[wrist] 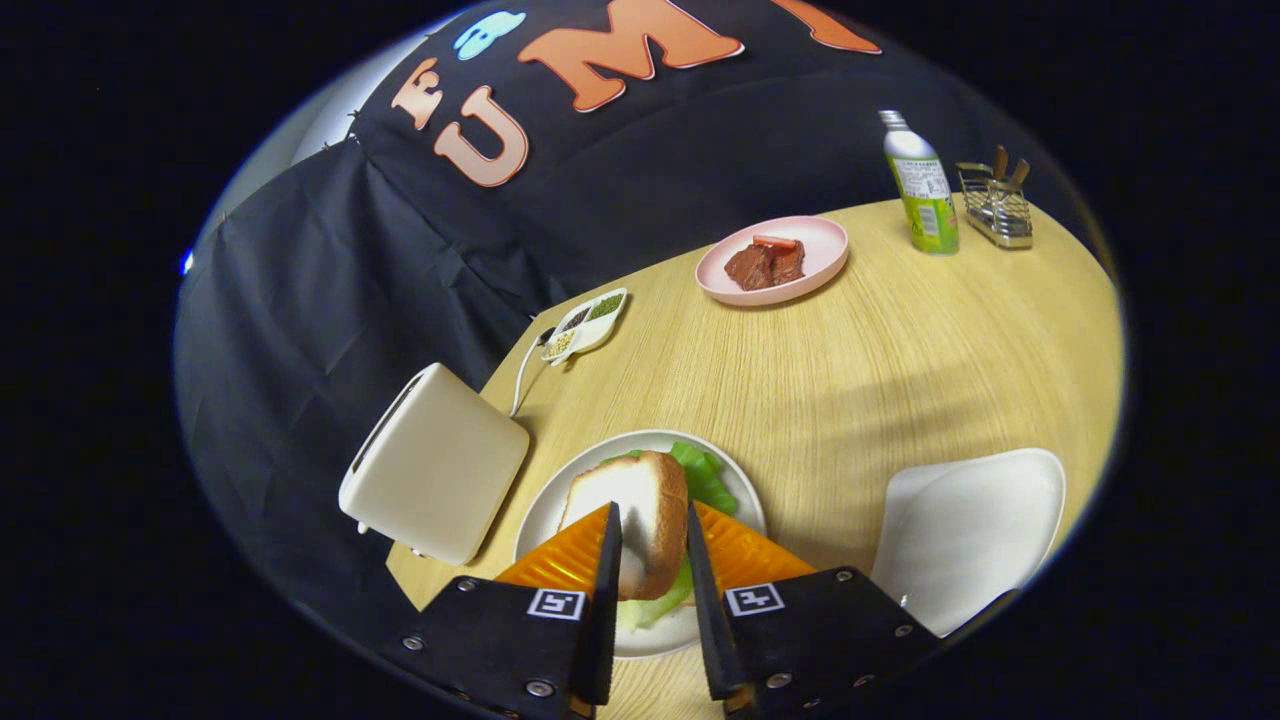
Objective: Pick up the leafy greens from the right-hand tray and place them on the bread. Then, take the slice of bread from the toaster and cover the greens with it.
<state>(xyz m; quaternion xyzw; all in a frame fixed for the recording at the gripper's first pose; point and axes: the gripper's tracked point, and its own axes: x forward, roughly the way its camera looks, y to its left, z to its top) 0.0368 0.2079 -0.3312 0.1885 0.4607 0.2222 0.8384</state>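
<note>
**Mia:** Where was the slice of bread?

**Ben:** It sat on top of the leafy greens, on the round white plate. Green leaves stuck out past the bread at the far side. More leaves peeked out at the near side, down between the fingers.

**Mia:** And the gripper?

**Ben:** It was right over the plate. One finger was on each side of the bread, very close to its edges. I could not tell if they pressed on it or just stood beside it.

**Mia:** What was next to the plate?

**Ben:** The toaster stood just to the left, tipped over in the view, with its slot along the top. A white cord ran from behind it.

**Mia:** And on the other side?

**Ben:** A white tray lay to the right of the plate. I saw no food on it.

**Mia:** What was farther back on the wooden table?

**Ben:** A little white dish with three parts held seeds or spices. A pink plate held brown meat. Way at the back stood a green and white bottle, and beside it a wire rack.
</note>
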